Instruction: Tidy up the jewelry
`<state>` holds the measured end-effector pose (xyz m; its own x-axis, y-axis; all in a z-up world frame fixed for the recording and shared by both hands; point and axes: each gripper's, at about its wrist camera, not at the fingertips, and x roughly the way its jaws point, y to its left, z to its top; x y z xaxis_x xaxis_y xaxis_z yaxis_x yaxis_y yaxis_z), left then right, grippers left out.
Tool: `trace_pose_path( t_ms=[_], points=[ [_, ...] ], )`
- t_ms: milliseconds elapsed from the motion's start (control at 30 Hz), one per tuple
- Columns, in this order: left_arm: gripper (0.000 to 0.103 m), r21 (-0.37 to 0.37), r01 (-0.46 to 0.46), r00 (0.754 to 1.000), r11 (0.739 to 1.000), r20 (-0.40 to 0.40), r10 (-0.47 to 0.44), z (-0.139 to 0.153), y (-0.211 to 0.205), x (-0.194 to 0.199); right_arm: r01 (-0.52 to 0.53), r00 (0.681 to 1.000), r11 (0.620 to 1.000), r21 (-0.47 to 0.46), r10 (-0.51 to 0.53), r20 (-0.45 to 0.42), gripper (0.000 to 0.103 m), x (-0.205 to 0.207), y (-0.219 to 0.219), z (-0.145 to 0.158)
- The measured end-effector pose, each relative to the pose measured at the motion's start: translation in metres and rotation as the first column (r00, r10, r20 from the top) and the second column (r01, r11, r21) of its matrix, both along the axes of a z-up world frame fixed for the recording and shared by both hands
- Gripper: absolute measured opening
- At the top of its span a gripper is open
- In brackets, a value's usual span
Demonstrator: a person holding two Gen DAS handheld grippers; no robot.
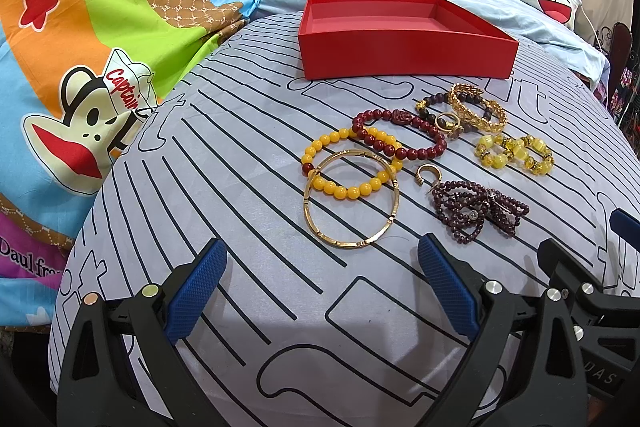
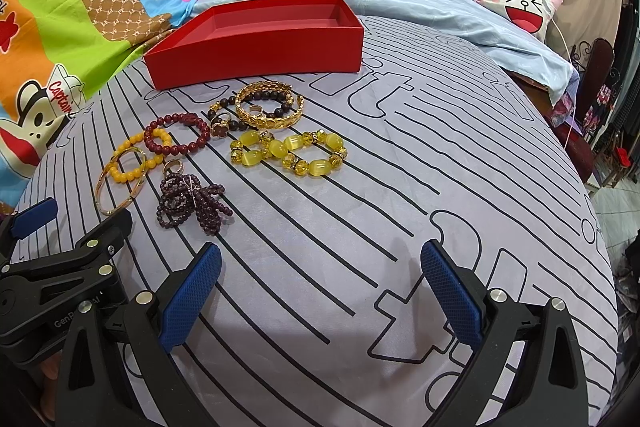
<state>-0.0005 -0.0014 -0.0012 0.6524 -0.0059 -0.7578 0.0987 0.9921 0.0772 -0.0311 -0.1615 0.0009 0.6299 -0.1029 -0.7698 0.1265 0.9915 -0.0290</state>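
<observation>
Both tongs are spread wide and hold nothing. The left tongs [image 1: 320, 291] hang low over the bed's striped cover [image 1: 248, 211], just in front of the gold bangle [image 1: 351, 199]. The right tongs [image 2: 320, 291] hang over a bare part of the cover, to the right of the jewelry pile. The red box [image 1: 404, 55] sits open at the back of the cover, with nothing in it that can be seen. All the jewelry lies on the cover in front of the box. The gold bangle lies over part of the yellow bead bracelet [image 1: 344, 163]. The dark red bead bracelet [image 1: 400, 135] crosses the yellow one at its top. A small gold ring [image 1: 427, 174] sits between the bangle and the purple bead bunch [image 1: 476, 211]. Closer to the box, a gold leaf cuff [image 1: 478, 105] rests on a dark bead bracelet [image 2: 236, 117], and they touch. Just in front of them lies the bracelet of big pale yellow stones [image 2: 292, 151]. A bright cartoon blanket [image 1: 80, 39] lies to the left of the cover. A pink and white face pillow [image 2: 520, 1] sits at the back right.
</observation>
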Motion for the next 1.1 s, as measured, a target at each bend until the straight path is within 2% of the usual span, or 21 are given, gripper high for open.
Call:
trace_pose_path(
  t_ms=[333,667,833,900,1100],
  points=[
    [0.093,-0.007,0.0,1.0,1.0,0.0,0.0,0.0,0.0,0.0,0.003,1.0,1.0,0.009,-0.003,0.007,0.096,0.0,0.001,0.003],
    [0.093,-0.053,0.007,1.0,0.999,-0.014,-0.008,0.005,0.007,0.016,0.04,0.999,0.999,0.015,-0.04,0.0,0.096,0.001,-0.021,0.005],
    [0.093,-0.101,-0.014,0.997,0.995,-0.081,0.005,-0.004,0.009,0.035,0.067,0.998,0.997,0.039,-0.067,-0.001,0.096,0.007,-0.031,0.01],
    [0.092,-0.103,-0.014,0.997,0.995,-0.082,0.006,-0.006,0.009,0.037,0.067,0.998,0.997,0.038,-0.067,0.002,0.096,0.009,-0.032,0.011],
    [0.077,-0.097,0.017,0.998,0.995,-0.058,-0.023,-0.004,0.003,0.037,0.062,0.998,0.997,0.036,-0.062,-0.003,0.096,0.015,-0.03,0.012]
  ],
)
